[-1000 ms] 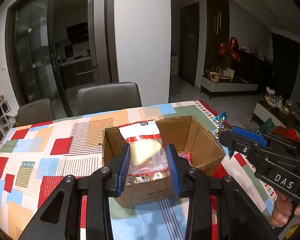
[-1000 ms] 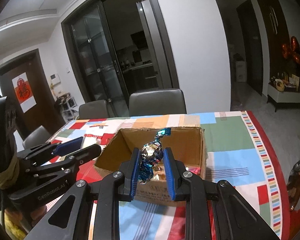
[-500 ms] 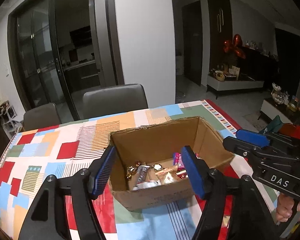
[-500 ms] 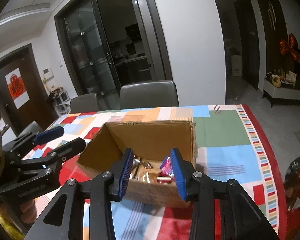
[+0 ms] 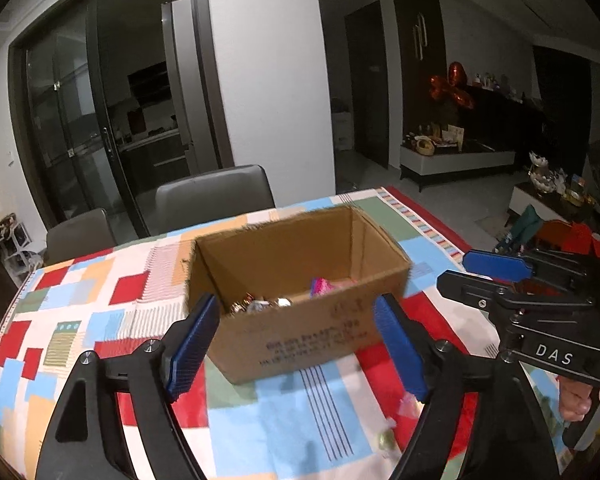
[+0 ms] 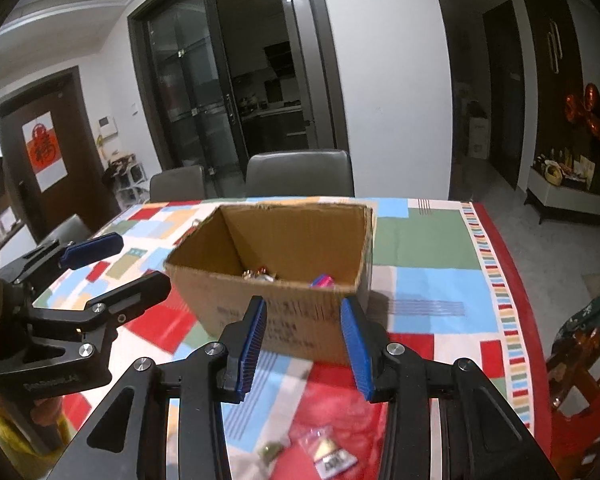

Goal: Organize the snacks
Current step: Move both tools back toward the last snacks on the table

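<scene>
Opening empty, the left hand-held gripper point(image 5: 296, 344) and parted right hand-held gripper point(image 6: 306, 336) face a corrugated cardboard box point(image 5: 300, 280).

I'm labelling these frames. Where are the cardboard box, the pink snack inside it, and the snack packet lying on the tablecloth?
cardboard box point(image 6: 292, 320), right wrist view, front wall.
pink snack point(image 5: 322, 285), left wrist view, wrapper's middle.
snack packet point(image 6: 328, 449), right wrist view, packet's middle.

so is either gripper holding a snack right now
No. The left gripper has nothing between its opening jaws, and the right gripper is open and empty; the cardboard box sits beyond them.
</scene>
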`<state>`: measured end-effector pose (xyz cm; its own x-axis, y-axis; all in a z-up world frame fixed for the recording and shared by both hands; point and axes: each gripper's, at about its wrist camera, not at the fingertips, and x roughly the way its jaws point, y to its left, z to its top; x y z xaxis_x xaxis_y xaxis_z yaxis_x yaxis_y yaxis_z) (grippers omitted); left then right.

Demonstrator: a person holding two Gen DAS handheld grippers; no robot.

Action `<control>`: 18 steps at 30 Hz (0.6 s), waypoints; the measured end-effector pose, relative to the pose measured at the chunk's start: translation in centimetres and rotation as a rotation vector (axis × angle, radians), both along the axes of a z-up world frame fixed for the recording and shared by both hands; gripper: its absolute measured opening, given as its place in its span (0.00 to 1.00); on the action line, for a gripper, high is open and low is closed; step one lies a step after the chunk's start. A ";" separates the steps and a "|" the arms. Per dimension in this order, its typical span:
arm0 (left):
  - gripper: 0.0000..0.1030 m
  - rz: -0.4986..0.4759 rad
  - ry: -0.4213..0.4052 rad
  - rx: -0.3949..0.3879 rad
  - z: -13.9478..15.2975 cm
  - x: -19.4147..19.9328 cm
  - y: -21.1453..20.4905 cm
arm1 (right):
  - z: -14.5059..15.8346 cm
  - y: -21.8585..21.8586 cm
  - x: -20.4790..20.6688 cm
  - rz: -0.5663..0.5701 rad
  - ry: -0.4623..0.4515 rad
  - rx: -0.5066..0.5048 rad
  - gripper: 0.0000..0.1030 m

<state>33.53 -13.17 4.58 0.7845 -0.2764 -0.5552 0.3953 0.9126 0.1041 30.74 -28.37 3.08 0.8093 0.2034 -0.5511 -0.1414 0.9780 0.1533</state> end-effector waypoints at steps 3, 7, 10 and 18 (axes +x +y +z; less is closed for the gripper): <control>0.78 -0.001 0.018 -0.002 -0.5 -1.2 -0.4 | -0.7 -0.1 -1.0 0.014 0.013 -0.015 0.39; 0.78 -0.004 0.037 0.005 -1.4 -2.3 -0.7 | -1.9 -0.3 -2.3 0.039 0.039 -0.042 0.39; 0.78 -0.015 0.053 0.009 -2.1 -3.1 -1.0 | -2.7 -0.4 -3.1 0.053 0.057 -0.057 0.39; 0.78 -0.050 0.129 0.016 -5.4 -4.5 -1.5 | -5.3 -0.2 -4.5 0.102 0.117 -0.075 0.39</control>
